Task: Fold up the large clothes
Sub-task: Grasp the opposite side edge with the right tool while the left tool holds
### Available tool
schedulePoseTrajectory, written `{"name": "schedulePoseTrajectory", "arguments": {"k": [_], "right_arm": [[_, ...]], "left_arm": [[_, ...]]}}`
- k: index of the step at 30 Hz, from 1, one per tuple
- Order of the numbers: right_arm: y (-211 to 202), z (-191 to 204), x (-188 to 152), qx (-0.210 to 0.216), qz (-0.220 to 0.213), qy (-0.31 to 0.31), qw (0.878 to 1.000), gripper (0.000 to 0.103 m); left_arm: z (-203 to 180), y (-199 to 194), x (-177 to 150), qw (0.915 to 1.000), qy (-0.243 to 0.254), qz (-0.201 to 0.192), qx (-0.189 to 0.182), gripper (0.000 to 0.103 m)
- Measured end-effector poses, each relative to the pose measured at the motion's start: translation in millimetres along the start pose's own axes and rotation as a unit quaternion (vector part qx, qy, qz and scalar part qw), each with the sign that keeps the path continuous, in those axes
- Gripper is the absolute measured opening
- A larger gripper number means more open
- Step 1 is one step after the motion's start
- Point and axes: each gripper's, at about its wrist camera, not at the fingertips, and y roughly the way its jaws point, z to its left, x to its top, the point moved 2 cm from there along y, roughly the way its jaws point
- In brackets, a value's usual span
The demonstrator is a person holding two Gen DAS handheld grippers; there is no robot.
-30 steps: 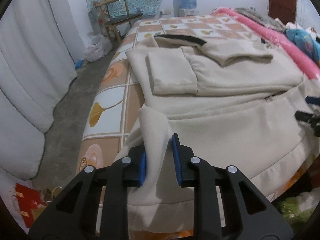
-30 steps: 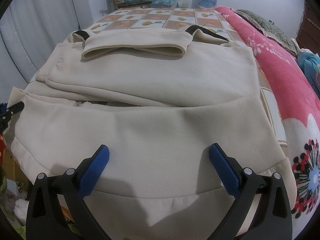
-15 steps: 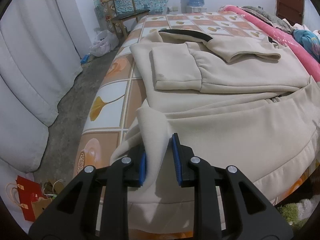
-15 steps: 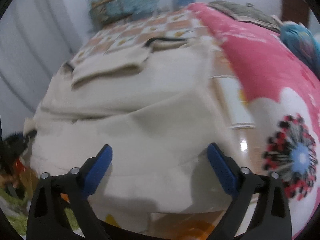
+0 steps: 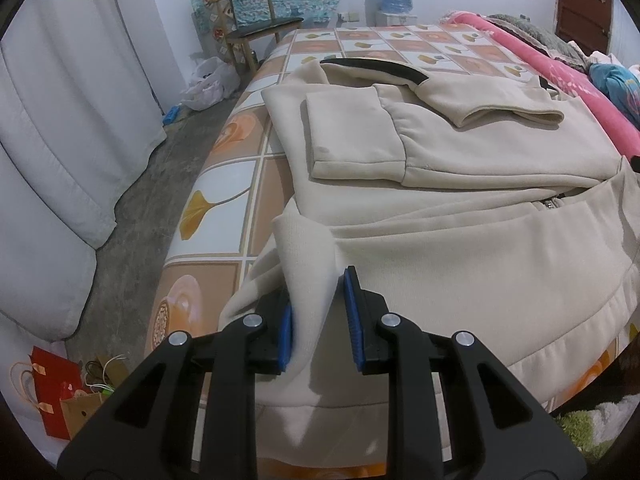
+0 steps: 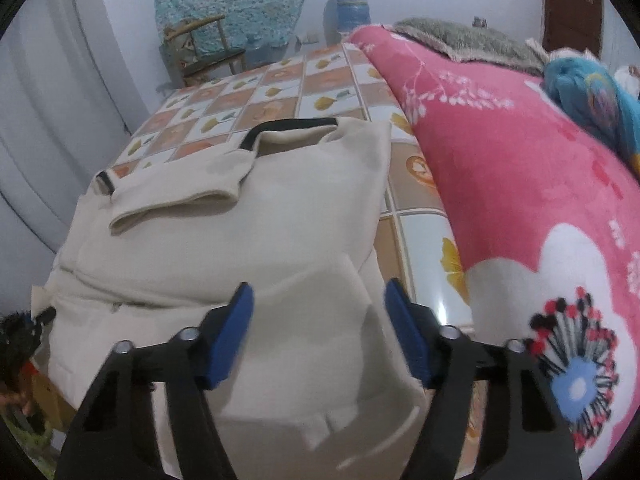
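Left gripper (image 5: 318,314) clamps hem corner of cream jacket (image 5: 460,216), lower centre; right gripper (image 6: 318,320) spread apart, straddling hem.

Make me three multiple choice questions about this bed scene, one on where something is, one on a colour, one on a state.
1. Where is the wooden chair?
A. beyond the far end of the bed
B. on the bed
C. under the blanket

2. What colour is the floral blanket?
A. green
B. pink
C. black

3. What is the left gripper doing?
A. hanging open
B. holding a bag
C. clamping the beige jacket

Answers: 1 A, it stands past the checked bed cover; 2 B, pink with white flowers; 3 C, cloth sits pinched between its jaws.
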Motion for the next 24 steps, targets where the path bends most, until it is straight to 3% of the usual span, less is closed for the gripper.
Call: {"name": "schedulePoseTrajectory", "arguments": {"k": [8,12,18,24], "right_arm": [[15,-6,-10,0.02,0.037,0.011,0.999,0.055],[6,-11,-19,0.014,0.052,0.004,0.999,0.046],[2,-23,-15,0.018,0.051,0.014,0.998,0.045],[-2,-33,-15,0.038,0.08,0.023,0.996,0.046]], "left_arm": [[0,0,0,1.0,-0.004,0.0,-0.002,0.022],[1,0,1,1.0,-0.004,0.0,-0.002,0.022],[1,0,1,1.0,-0.003,0.0,-0.002,0.022],[1,0,1,1.0,-0.005,0.0,-0.002,0.022]]}}
